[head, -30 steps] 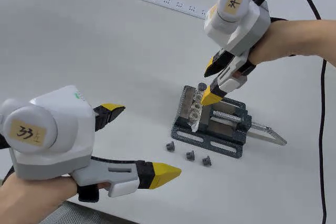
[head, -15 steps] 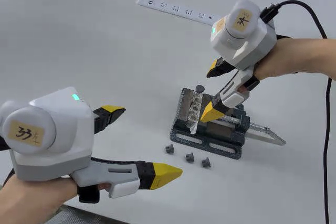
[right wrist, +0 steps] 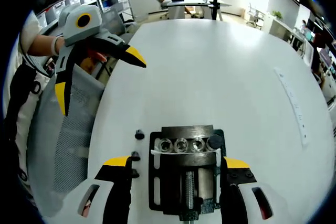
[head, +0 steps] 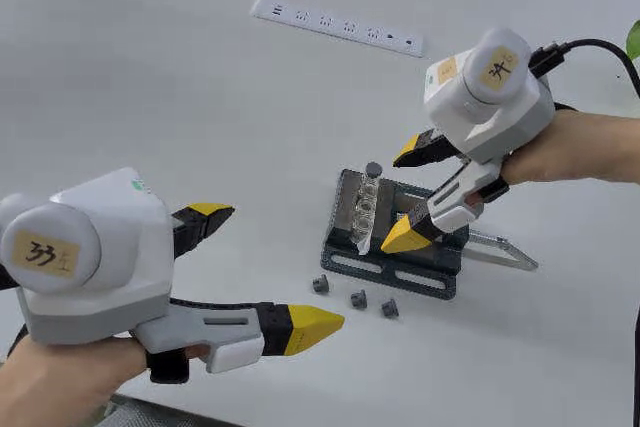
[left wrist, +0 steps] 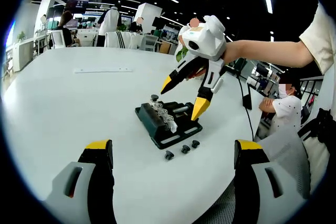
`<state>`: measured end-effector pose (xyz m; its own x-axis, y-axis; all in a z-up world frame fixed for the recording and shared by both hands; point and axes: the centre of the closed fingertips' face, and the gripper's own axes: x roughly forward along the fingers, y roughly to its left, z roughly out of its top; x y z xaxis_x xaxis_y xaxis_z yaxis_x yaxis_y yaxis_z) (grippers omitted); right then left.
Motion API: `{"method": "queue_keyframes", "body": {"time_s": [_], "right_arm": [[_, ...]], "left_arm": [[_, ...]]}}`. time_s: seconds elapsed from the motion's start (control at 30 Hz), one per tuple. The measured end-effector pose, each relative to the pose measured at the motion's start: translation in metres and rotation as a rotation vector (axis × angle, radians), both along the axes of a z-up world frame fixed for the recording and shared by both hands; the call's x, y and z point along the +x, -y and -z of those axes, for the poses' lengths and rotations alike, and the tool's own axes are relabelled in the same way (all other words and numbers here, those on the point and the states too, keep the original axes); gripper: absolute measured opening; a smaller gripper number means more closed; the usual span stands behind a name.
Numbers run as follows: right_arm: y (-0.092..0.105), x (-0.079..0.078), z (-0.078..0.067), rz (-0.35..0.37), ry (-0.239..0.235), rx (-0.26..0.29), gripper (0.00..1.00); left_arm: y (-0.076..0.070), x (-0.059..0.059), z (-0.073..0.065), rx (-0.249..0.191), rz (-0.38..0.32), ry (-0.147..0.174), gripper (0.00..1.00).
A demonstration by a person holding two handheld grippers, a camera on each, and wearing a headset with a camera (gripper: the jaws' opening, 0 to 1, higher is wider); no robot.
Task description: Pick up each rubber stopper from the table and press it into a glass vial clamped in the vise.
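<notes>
A dark bench vise (head: 432, 255) clamps a row of clear glass vials (head: 366, 209). The far vial carries a grey rubber stopper (head: 373, 169); the others stand uncapped. Three loose stoppers (head: 358, 298) lie on the table in front of the vise. My right gripper (head: 402, 197) hovers open just right of the vials, holding nothing. My left gripper (head: 265, 269) is open at the lower left, well away from the vise. In the right gripper view the vise (right wrist: 164, 187) sits between my open jaws, with the capped vial (right wrist: 214, 141) at the right end and loose stoppers (right wrist: 135, 156) to the left.
A white power strip (head: 335, 25) lies at the far side of the white table. The vise handle (head: 505, 250) sticks out to the right. A black cable (head: 600, 47) runs from the right gripper. The left gripper view takes in people and chairs beyond the table.
The right gripper has drawn back to the right and away from the capped far vial. The left gripper has stayed put. The head camera has shifted slightly.
</notes>
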<state>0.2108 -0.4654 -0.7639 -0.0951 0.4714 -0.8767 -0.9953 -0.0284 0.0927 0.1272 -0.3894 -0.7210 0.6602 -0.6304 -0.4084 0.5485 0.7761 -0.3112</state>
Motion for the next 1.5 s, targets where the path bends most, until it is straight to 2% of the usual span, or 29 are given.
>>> {"method": "queue_keyframes", "body": {"time_s": [0.2,0.37,0.53,0.87,1.07,1.37,1.5], "right_arm": [[0.002,-0.016,-0.003,0.018,-0.001,0.083,0.65],[0.008,-0.029,-0.003,0.034,0.002,0.125,0.62],[0.015,-0.044,-0.002,0.051,-0.008,0.159,0.59],[0.032,-0.072,0.011,0.082,-0.038,0.167,0.53],[0.038,-0.082,0.022,0.090,-0.036,0.171,0.45],[0.042,-0.085,0.037,0.087,-0.024,0.178,0.29],[0.041,-0.084,0.040,0.088,-0.015,0.182,0.27]], "left_arm": [[-0.001,0.000,-0.002,0.011,0.012,0.004,0.95],[0.000,-0.001,-0.003,0.014,0.019,0.003,0.95],[-0.002,0.000,-0.003,-0.002,0.014,0.000,0.95],[0.002,-0.001,-0.005,0.004,0.040,0.002,0.95],[0.004,-0.003,-0.007,0.016,0.054,0.003,0.95],[0.006,-0.007,-0.008,0.026,0.063,-0.002,0.95],[0.008,-0.007,-0.008,0.026,0.064,-0.004,0.95]]}}
